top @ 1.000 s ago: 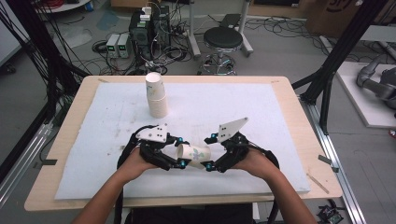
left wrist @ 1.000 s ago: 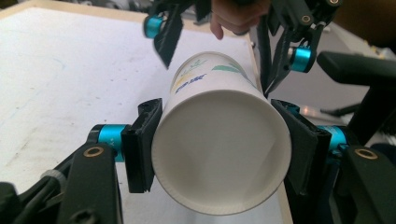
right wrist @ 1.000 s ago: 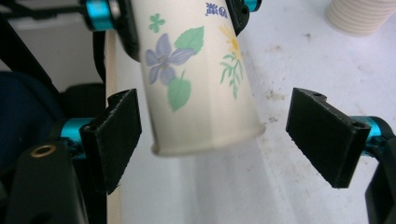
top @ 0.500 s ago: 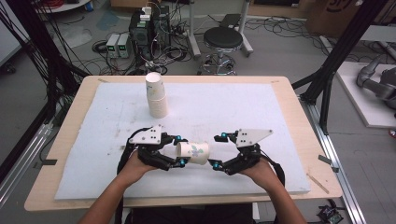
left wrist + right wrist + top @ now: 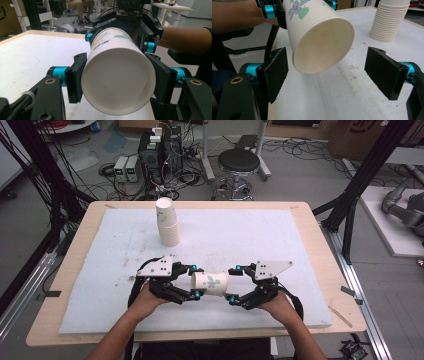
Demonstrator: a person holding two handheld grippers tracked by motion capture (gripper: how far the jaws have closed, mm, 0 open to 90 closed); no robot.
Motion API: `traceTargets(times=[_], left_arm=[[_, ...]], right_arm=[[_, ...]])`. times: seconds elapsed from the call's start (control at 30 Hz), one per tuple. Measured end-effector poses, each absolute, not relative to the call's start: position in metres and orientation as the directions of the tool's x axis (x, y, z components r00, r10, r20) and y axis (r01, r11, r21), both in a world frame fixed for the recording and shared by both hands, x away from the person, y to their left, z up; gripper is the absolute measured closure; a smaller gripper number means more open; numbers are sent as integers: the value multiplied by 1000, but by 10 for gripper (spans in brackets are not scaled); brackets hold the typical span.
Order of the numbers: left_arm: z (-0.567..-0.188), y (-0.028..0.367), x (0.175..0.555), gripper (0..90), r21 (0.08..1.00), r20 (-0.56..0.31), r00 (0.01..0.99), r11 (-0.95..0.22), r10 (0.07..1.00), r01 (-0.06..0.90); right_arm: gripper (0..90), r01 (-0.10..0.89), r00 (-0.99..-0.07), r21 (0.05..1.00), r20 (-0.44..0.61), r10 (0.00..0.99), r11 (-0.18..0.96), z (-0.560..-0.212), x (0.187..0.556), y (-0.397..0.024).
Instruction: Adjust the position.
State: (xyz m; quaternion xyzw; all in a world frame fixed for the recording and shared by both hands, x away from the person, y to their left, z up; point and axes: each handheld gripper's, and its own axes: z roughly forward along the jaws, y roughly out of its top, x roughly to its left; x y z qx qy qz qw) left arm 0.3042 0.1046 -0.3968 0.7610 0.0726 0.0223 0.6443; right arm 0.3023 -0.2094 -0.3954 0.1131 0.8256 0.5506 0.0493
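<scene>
A person at a table (image 5: 300, 220) holds a paper cup (image 5: 210, 283) on its side above the white mat (image 5: 260, 240), just short of the near edge, at about 6 o'clock from the table's centre. The left gripper (image 5: 194, 281) has its fingers (image 5: 76, 77) closed on the cup's base end, pads pressed against both sides of the wall. The right gripper (image 5: 233, 284) faces it from 3 o'clock, its fingers (image 5: 387, 72) spread wide either side of the cup's open mouth, neither pad touching the rim. A stack of paper cups (image 5: 167, 221) stands upside down at roughly 11 o'clock, well apart from both hands. A black stool (image 5: 240, 162) sits on the floor beyond the far edge.
</scene>
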Motion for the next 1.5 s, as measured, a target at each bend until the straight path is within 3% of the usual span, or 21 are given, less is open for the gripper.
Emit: traceTargets(times=[0.37,0.67,1.33,1.37,1.5], left_arm=[[-398,100,303,373,985,-62,993,-151,100,77],[-402,99,303,373,990,-71,995,-114,72,79],[-406,102,305,369,993,-109,993,-42,56,111],[-406,101,305,364,993,-110,992,-45,59,112],[-403,101,303,174,985,-135,985,-97,106,146]], right_arm=[[196,135,-980,923,71,185,360,-400,304,-201],[280,110,-990,940,74,121,323,-402,304,-199],[374,139,-988,958,115,107,252,-395,305,-205],[375,140,-987,957,117,106,253,-395,305,-205],[375,153,-986,951,128,110,270,-393,306,-205]])
